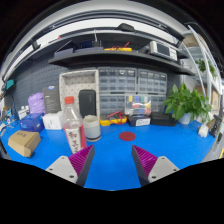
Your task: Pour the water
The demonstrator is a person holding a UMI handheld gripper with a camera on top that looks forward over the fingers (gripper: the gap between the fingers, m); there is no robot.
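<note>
— Where does the gripper (112, 163) stand, and has it hold of anything?

— Its two fingers, each with a purple pad (82, 160), are spread wide apart over the blue table (115, 155). Nothing lies between them; only bare blue surface shows in the gap.

— And the bottle?

— The clear plastic bottle (72, 128), with a red cap and a red-and-white label, stands upright on the table, beyond the left finger and a little to the left of it, well clear of the pads. I cannot tell how much water it holds.

— What sits around the bottle?

— Just to the right of the bottle stands a small grey cup (92, 127), close to touching it. Further right of the bottle a flat red disc (127, 136) lies on the table. To the left of the bottle, nearer the table's edge, rests a brown cardboard box (24, 143). Behind the bottle a rack of small drawers (122, 95) stands against the wall, and far to the right of the bottle there is a green plant (186, 103).
</note>
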